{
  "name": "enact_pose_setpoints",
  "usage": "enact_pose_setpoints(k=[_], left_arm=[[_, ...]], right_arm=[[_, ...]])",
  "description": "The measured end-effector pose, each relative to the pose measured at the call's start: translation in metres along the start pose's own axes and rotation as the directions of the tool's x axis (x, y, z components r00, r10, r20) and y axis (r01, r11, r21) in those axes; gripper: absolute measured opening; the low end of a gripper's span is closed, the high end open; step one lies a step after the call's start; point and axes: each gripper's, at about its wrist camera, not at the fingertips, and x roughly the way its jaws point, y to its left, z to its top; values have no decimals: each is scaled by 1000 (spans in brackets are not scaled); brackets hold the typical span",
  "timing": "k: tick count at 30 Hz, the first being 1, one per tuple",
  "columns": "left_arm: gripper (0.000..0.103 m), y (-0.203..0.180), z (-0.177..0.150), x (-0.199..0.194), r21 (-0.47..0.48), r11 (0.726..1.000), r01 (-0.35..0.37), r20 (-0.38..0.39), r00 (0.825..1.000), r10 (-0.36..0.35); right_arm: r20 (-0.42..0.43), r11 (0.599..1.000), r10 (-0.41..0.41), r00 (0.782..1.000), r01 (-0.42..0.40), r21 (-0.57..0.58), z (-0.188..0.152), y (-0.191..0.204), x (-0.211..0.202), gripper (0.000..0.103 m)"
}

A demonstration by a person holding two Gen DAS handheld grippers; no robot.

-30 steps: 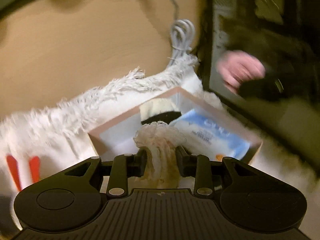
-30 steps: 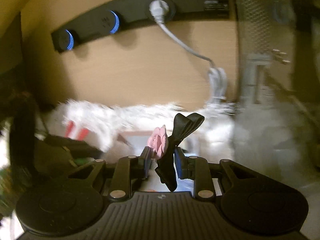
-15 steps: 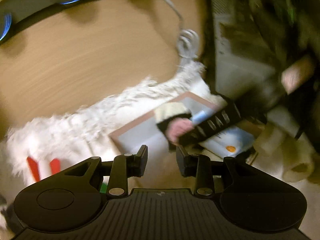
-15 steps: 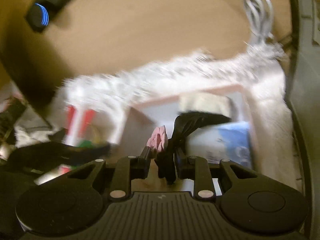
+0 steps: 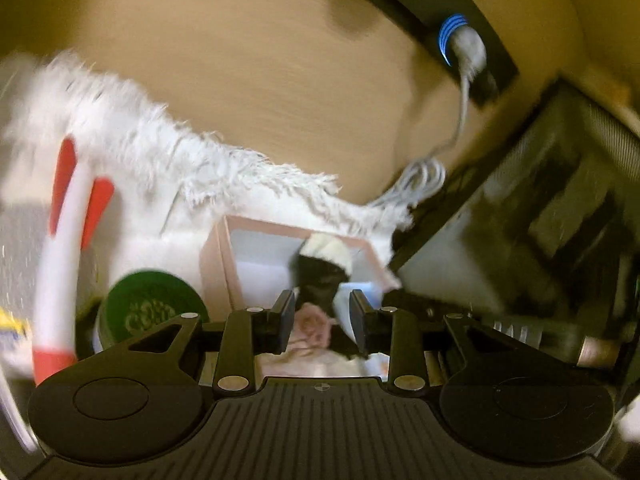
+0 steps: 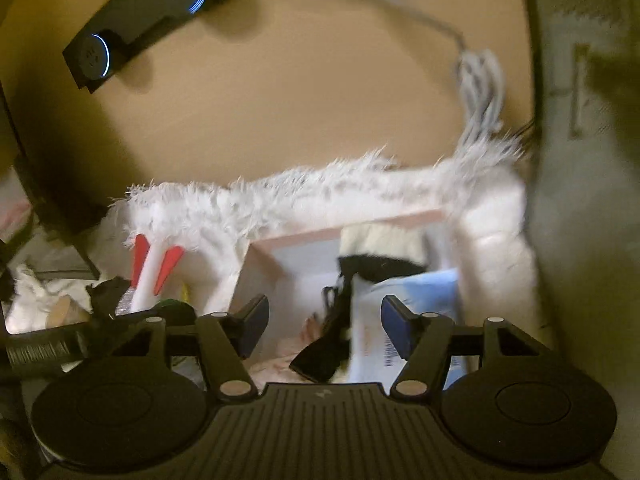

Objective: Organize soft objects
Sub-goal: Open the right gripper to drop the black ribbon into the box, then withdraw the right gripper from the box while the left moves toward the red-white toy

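Observation:
A pink box (image 5: 216, 264) (image 6: 260, 268) sits on a white fluffy rug (image 5: 168, 168) (image 6: 320, 196). Inside it lie a cream and black soft item (image 5: 324, 258) (image 6: 380, 256), a blue and white packet (image 6: 416, 300), and a black ribbon with a pink rose (image 5: 314, 322) (image 6: 328, 336). My left gripper (image 5: 320, 320) is open just above the rose. My right gripper (image 6: 324, 322) is open wide over the box, with the black ribbon lying loose between its fingers.
A green lid (image 5: 154, 304) and a red and white tube (image 5: 68, 240) (image 6: 152, 268) lie left of the box. A black power strip (image 5: 440, 12) (image 6: 140, 20) with a grey cable (image 5: 420, 176) (image 6: 480, 80) is behind the rug. Dark furniture (image 5: 540, 220) stands right.
My left gripper let go of the lace item and swung left. My right gripper opened and dropped the black ribbon with the rose into the box.

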Motion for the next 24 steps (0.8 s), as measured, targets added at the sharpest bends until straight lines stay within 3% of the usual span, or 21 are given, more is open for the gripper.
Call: enact_pose_setpoints(k=[4, 8, 10, 11, 13, 14, 16, 18, 24], left_arm=[[33, 12, -1, -20, -133, 990, 43, 33, 999, -39], [33, 15, -27, -67, -32, 996, -83, 84, 993, 86], [33, 24, -47, -95, 13, 986, -169, 128, 978, 166], [33, 34, -59, -110, 20, 972, -235, 153, 961, 229], [33, 58, -76, -133, -26, 943, -330, 161, 930, 330], [33, 74, -81, -139, -74, 933, -352, 137, 923, 359], [33, 104, -86, -142, -178, 912, -369, 70, 920, 386], [33, 123, -85, -138, -230, 899, -373, 51, 918, 394], [34, 137, -73, -109, -240, 906, -348, -1, 934, 358]], right_arm=[[19, 999, -38, 999, 38, -38, -13, 7, -20, 63], [41, 986, -121, 992, 125, -108, -42, 18, -32, 63], [63, 971, -183, 981, 190, -145, -61, 27, -38, 64], [68, 965, -194, 979, 203, -165, -71, 31, -39, 64], [60, 960, -190, 980, 198, -197, -88, 40, -41, 69], [50, 960, -186, 981, 193, -204, -94, 46, -40, 69], [9, 964, -174, 985, 172, -202, -108, 56, -32, 70], [-39, 969, -168, 985, 157, -193, -118, 65, -22, 70], [-143, 965, -175, 974, 141, -221, -149, 88, -3, 70]])
